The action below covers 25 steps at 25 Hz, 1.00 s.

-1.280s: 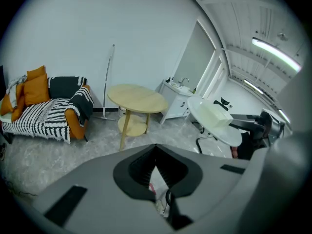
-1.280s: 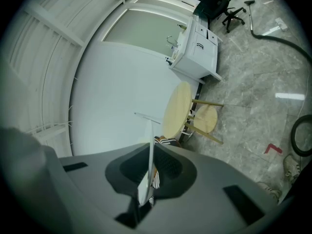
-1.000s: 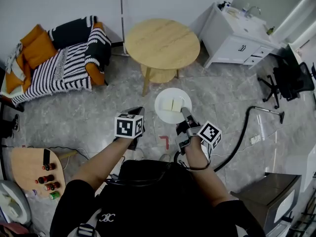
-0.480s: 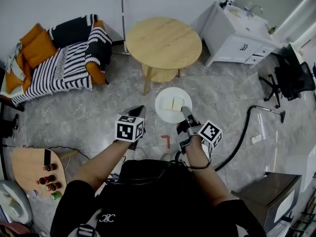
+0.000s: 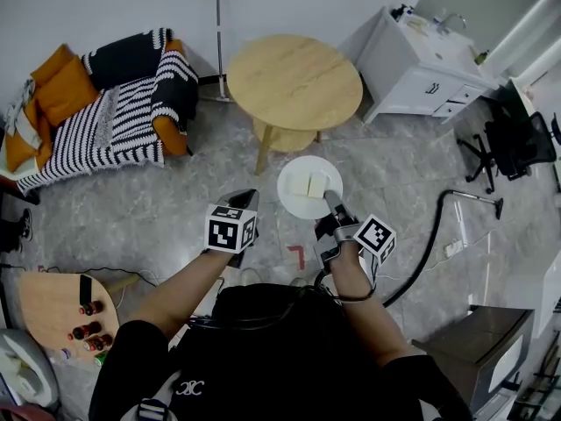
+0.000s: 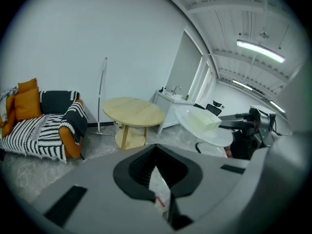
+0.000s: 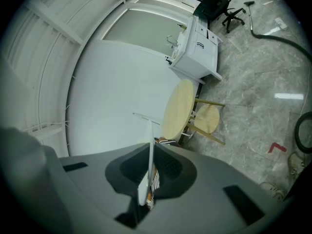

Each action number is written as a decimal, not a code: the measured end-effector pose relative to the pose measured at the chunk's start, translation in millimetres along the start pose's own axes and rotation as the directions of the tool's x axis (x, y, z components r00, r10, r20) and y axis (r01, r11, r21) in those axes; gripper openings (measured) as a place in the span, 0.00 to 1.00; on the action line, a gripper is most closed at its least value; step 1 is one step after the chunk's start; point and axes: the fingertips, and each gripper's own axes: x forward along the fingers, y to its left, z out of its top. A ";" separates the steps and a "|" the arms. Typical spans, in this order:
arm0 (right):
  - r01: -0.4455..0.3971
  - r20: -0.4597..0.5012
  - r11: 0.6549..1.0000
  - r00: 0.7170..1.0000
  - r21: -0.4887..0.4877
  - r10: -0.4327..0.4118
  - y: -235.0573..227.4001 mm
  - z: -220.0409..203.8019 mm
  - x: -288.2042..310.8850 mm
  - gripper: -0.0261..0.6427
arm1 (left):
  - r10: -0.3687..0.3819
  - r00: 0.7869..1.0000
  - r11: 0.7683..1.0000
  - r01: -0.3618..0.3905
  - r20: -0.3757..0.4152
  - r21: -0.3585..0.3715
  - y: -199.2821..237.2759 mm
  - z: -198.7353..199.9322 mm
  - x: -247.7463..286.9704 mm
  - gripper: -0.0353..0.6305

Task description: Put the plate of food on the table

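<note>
Since a second ago the right tool (image 5: pixel 327 196) and the left tool (image 5: pixel 242 199) have edged a little nearer the round wooden table (image 5: pixel 294 82). The right tool's jaws are clamped on the near rim of the white plate (image 5: pixel 294 204), carrying it in the air above the grey floor (image 5: pixel 175 209), short of the table's near edge. Two pale blocks of food (image 5: pixel 309 184) lie on the plate. The left tool hangs beside it, jaws drawn together on nothing. A striped sofa (image 5: pixel 105 117) stands beyond the table's left edge and a white cabinet (image 5: pixel 421 68) beyond its right.

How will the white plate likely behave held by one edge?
Probably stiff: the plate looks flat though the right gripper pinches only its rim. Gripped off-centre, it may tip. The food blocks lie loose and might slide.
</note>
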 end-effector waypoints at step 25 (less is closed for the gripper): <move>-0.070 0.063 0.997 0.996 0.027 0.068 6.5 89.5 136.4 0.08 | 0.026 1.000 0.999 -0.027 0.017 0.022 85.4 98.2 90.9 0.06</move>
